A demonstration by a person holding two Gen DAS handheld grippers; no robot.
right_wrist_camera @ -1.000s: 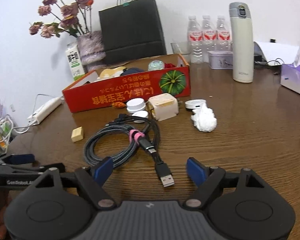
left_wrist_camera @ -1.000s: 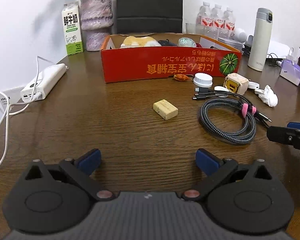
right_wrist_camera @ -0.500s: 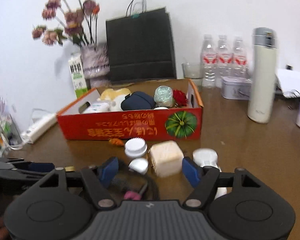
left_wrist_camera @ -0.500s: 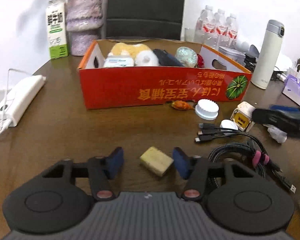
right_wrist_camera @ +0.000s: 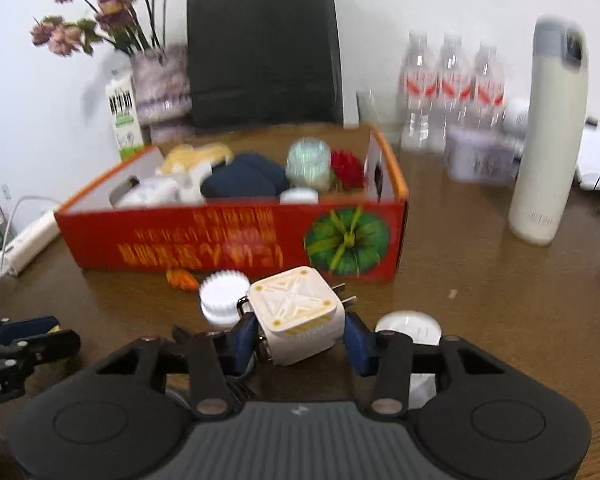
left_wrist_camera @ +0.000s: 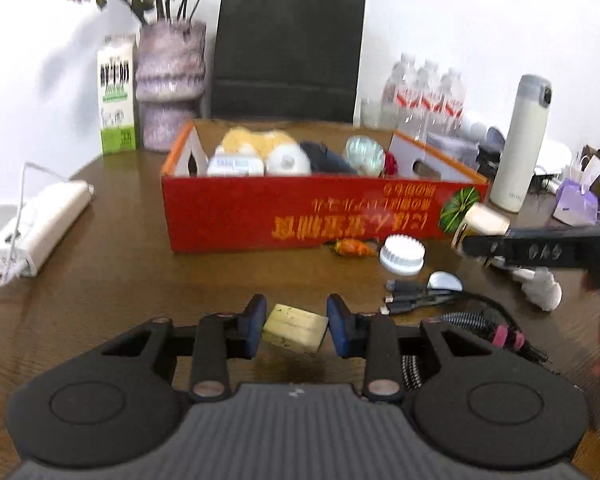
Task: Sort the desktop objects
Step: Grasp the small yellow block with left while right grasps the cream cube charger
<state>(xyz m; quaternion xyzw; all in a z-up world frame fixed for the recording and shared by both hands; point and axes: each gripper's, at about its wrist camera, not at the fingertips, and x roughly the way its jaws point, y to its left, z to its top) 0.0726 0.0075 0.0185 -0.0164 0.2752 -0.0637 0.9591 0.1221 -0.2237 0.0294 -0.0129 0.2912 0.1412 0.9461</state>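
My left gripper is shut on a small yellow eraser block and holds it above the wooden table. My right gripper is shut on a cream cube charger with metal prongs, held in front of the red cardboard box. The box holds several sorted items. The right gripper also shows in the left wrist view as a dark bar at the right. The left gripper shows at the left edge of the right wrist view.
On the table lie a white ridged cap, an orange candy, a coiled braided cable, a white puck and crumpled tissue. A power strip, milk carton, vase, water bottles and thermos stand around.
Both grippers have closed on their objects and lifted them: the left on the eraser, the right on the cube charger. Both have moved nearer the red box.
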